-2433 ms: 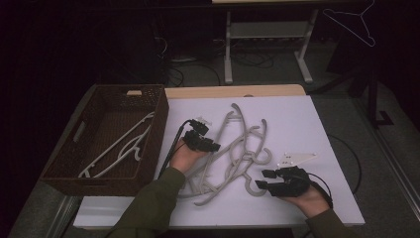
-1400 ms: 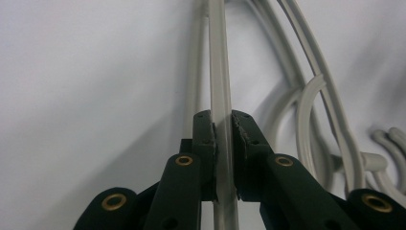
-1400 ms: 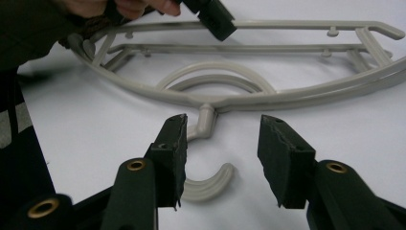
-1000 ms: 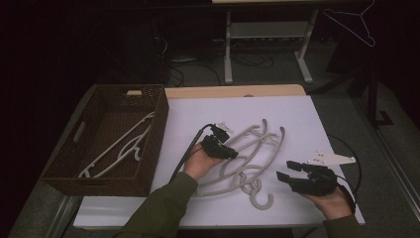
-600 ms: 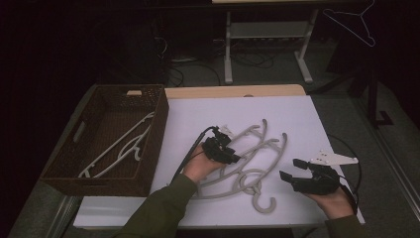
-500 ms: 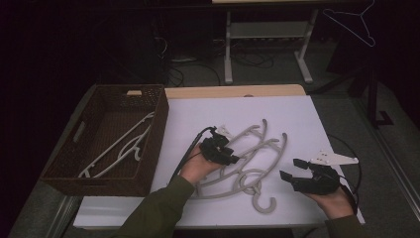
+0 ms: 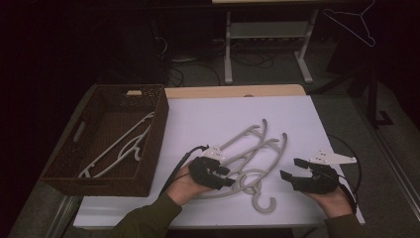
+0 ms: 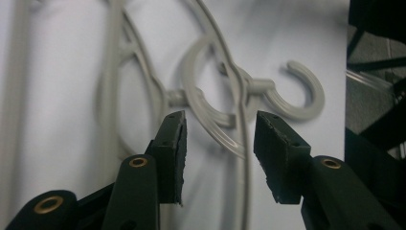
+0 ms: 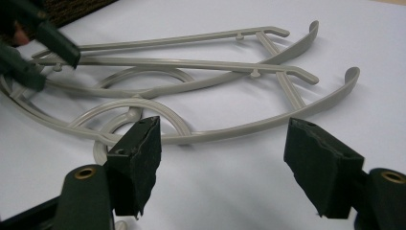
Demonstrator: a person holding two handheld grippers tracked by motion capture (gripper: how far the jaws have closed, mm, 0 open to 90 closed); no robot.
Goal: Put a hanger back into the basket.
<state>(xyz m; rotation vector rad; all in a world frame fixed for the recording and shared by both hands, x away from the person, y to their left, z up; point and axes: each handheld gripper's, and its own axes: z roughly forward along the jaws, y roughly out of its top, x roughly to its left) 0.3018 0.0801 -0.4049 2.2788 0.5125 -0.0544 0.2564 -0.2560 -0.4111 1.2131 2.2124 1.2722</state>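
at 9 o'clock on the white table (image 7: 198,119) sits a dark wicker basket (image 7: 148,163), with pale hangers (image 7: 119,148) lying inside it. just right of the basket, toward 6 o'clock, the left claw (image 7: 225,177) sits over the near end of a tangle of grey plastic hangers (image 7: 257,144) at the table's middle; its jaws are partly apart, with a thin hanger bar (image 8: 244,158) running between them but not pinched. a hanger hook (image 7: 265,203) curls at 6 o'clock. at 4 o'clock the right claw (image 7: 292,171) is held wide open and empty, near the hangers and pointing at them, its grey plate (image 7: 332,157) on top.
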